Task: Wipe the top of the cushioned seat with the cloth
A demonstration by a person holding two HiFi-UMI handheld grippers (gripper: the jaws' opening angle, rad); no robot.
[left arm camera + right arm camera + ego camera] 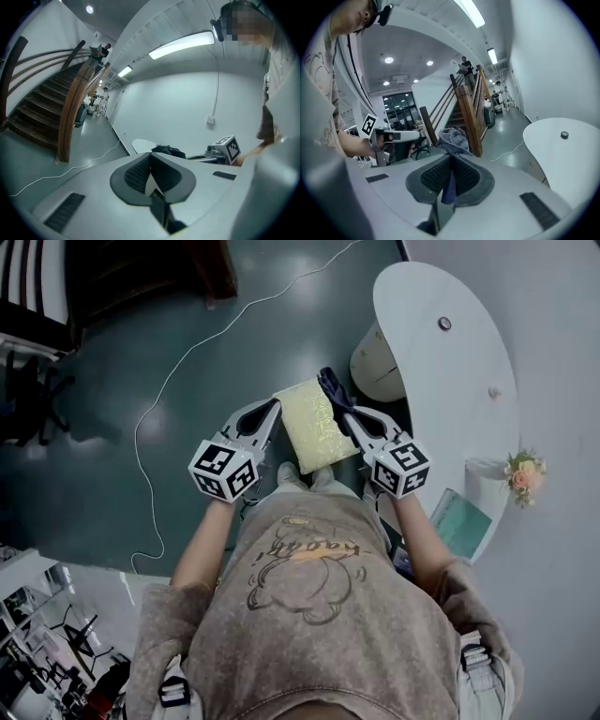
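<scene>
A: Bear-print sweatshirt (309, 587) up close; beyond it, yellow cushioned seat (312, 432) between the 2 grippers.

B: Right gripper (347, 418) clamped on dark cloth (333, 388), bunched by seat's far right corner. Left gripper (270, 413) pinched closed, empty, at left edge.

A: Risk: thin pinch, cloth likely slipping out mid-stroke, bare jaws scraping cushion.

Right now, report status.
Left gripper shut, empty. Right gripper shut on cloth. Cloth at seat's far corner. Seat top bare.
</scene>
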